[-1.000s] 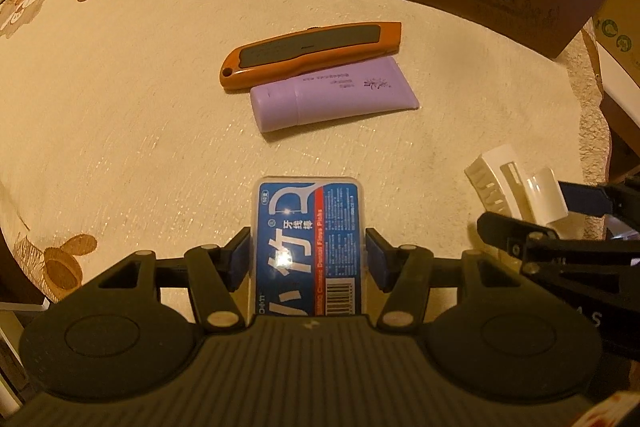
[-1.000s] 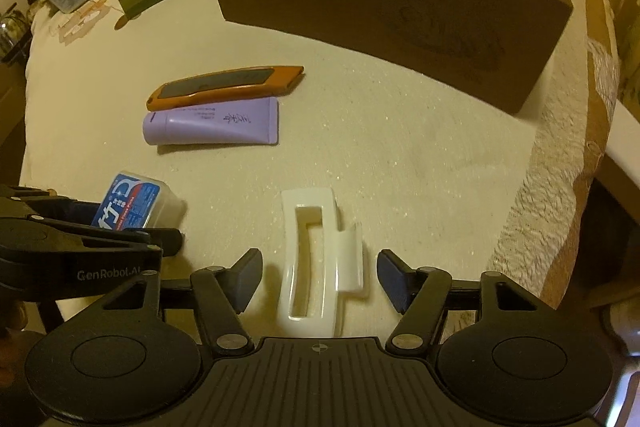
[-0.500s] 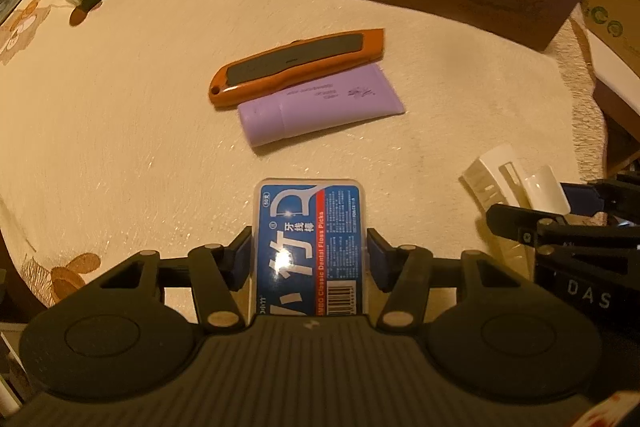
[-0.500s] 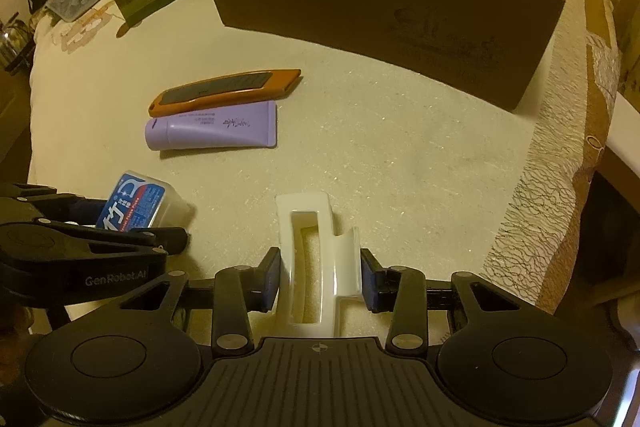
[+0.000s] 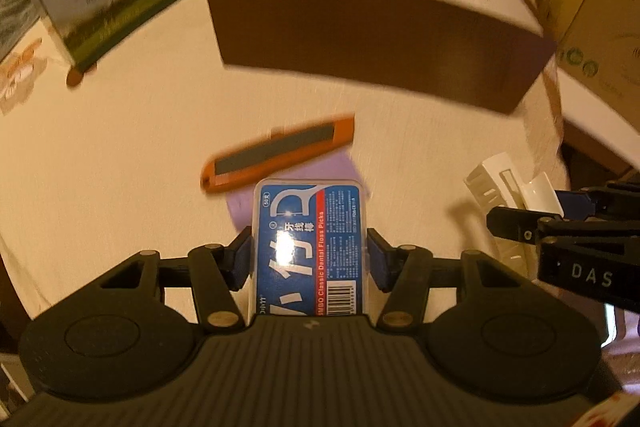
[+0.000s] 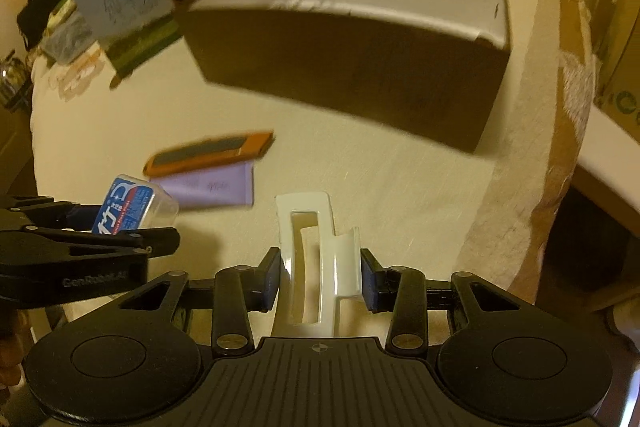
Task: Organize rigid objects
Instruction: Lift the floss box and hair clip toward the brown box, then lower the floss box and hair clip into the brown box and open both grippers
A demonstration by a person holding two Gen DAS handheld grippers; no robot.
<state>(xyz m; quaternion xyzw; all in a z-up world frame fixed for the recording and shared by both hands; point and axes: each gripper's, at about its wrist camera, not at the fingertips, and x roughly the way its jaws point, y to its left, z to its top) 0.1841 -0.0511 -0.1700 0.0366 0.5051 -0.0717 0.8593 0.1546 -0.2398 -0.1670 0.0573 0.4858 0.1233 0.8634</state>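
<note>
The left hand-held gripper (image 5: pixel 308 253) pinches a blue floss-pick box (image 5: pixel 310 247), lifted off the desk (image 5: pixel 120 147). The right hand-held gripper (image 6: pixel 319 277) clamps a white hair claw (image 6: pixel 316 259), also raised. An orange utility knife (image 5: pixel 276 153) and purple tube (image 6: pixel 212 187) lie mid-desk, before the open brown box (image 5: pixel 380 55) near the far edge.

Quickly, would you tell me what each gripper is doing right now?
Left gripper: shut on the floss pick box.
Right gripper: shut on the white hair claw clip.
</note>
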